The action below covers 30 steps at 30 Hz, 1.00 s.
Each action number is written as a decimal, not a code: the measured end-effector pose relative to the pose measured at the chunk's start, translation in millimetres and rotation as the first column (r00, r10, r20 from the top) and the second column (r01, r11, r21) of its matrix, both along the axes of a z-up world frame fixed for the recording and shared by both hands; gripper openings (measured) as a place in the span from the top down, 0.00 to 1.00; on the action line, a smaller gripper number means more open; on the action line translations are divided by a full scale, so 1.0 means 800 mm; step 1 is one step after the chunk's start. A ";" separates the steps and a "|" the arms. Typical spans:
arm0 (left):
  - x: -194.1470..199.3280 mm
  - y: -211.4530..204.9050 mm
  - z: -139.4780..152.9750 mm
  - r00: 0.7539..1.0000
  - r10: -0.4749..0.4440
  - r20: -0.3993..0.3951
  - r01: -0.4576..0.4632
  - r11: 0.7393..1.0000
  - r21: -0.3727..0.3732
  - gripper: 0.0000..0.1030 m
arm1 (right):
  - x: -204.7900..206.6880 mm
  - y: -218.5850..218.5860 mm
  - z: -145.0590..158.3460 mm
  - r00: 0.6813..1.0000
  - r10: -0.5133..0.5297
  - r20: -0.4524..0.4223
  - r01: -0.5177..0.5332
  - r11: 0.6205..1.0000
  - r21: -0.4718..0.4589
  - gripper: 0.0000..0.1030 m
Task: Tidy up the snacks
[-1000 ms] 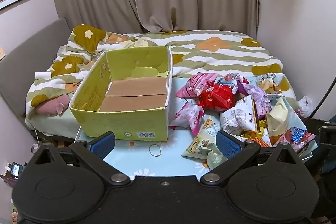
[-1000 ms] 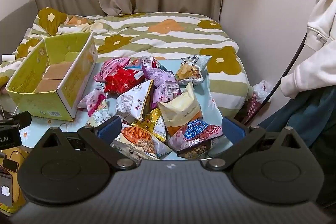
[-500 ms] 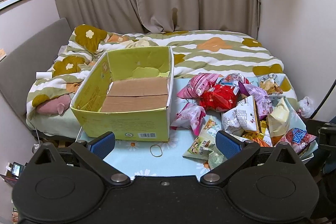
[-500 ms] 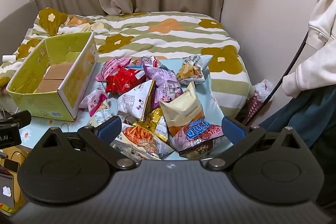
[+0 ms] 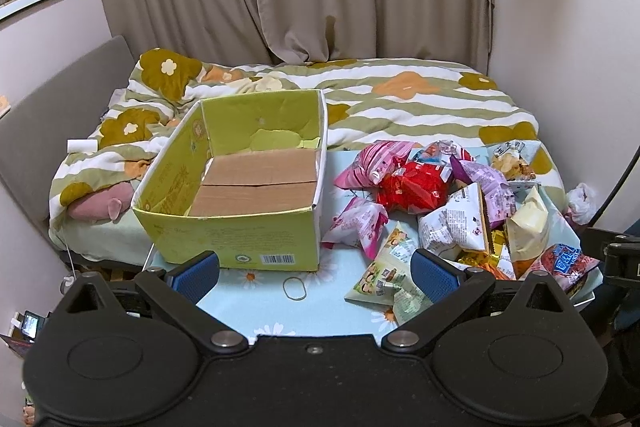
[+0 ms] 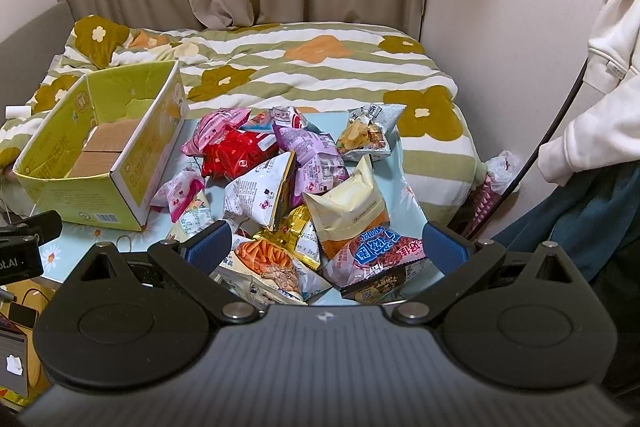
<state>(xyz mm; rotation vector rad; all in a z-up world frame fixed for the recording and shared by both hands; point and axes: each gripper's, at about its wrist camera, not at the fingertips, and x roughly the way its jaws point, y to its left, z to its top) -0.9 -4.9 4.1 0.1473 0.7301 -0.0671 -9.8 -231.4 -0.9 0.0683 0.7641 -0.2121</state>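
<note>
Both grippers, left (image 5: pixel 314 269) and right (image 6: pixel 326 247), hung wide open with nothing in them over the desk's (image 5: pixel 256 301) near edge. The snack bags (image 6: pixel 296 187) were heaped along its right side, and the green box (image 5: pixel 240 183) sat empty toward the far left corner, bed (image 5: pixel 400 103) behind.

One box (image 5: pixel 224 235); one rubber band (image 5: pixel 295 287); two claws.

In the left wrist view, bare tablecloth (image 5: pixel 256 301) lower centre lies open between the cardboard box (image 5: pixel 240 187) and the snack heap (image 5: pixel 452 203) at right.
</note>
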 end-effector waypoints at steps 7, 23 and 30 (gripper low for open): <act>-0.001 -0.001 0.003 1.000 -0.001 0.004 0.001 1.000 0.000 0.00 | -0.001 0.001 0.000 1.000 0.004 0.003 -0.004 1.000 0.003 0.00; -0.006 -0.002 0.007 1.000 -0.001 0.011 0.001 1.000 0.000 0.00 | -0.003 -0.001 0.007 1.000 0.007 0.008 -0.008 1.000 0.012 0.00; -0.008 -0.003 0.007 1.000 -0.003 0.008 0.003 1.000 -0.003 0.00 | -0.004 -0.001 0.008 1.000 0.006 0.010 -0.006 1.000 0.011 0.00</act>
